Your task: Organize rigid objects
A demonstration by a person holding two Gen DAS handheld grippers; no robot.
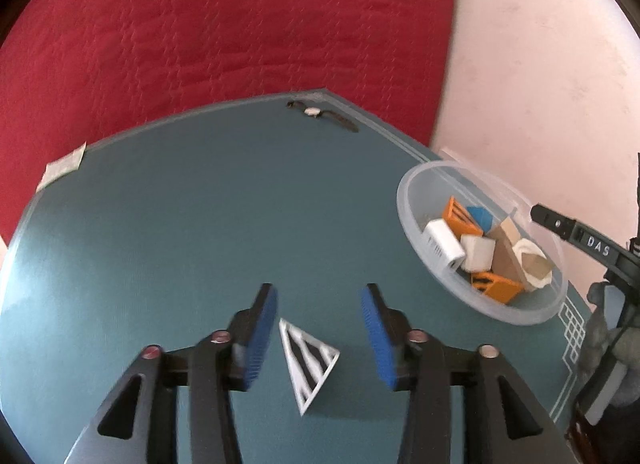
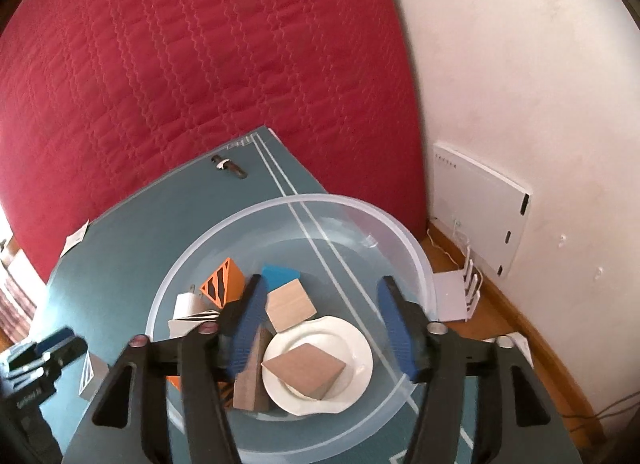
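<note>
The left gripper [image 1: 320,334] is standing open around the white triangle [image 1: 308,362], pads not touching. It is lying on the mat [image 1: 160,244], with the bowl [image 1: 404,200] at two o'clock. It looks light, stiff and thin; gripping its slanted edges seems safest. The right gripper [image 2: 320,328] is hanging open and empty over the bowl.

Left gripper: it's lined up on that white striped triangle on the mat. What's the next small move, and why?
Probably ease the left gripper down and close on the white striped triangle. Its blue pads stand open on either side of the piece without touching it, and it is the only shape left on the teal mat. The right gripper hangs open over the clear bowl, which already holds the other shapes.
</note>
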